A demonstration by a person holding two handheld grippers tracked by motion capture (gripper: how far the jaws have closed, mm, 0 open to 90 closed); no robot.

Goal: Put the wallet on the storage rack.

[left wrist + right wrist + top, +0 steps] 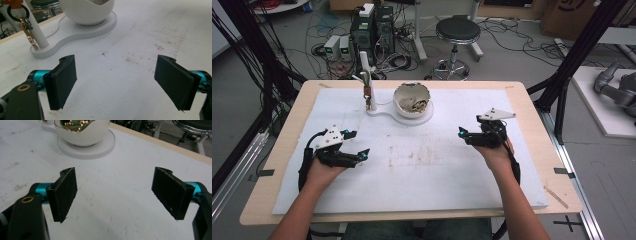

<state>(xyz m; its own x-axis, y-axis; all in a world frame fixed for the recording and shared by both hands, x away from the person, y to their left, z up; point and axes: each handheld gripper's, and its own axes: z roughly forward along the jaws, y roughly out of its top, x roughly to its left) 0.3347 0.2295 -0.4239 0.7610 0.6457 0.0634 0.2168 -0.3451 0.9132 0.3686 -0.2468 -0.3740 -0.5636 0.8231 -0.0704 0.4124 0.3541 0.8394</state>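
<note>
we see both forearms reaching in over the white mat, each hand level and low. the left gripper sits near-left of the egg-shaped bowl, jaws spread wide with nothing between them; the right gripper sits near-right of the bowl, jaws likewise apart. the bowl stands on its white base beside a peg with a keyring. bare mat lies between the grippers and the bowl.

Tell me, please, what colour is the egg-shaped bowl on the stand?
White outside; the egg-shaped bowl looks shiny gold inside, best seen in the right gripper view.
</note>
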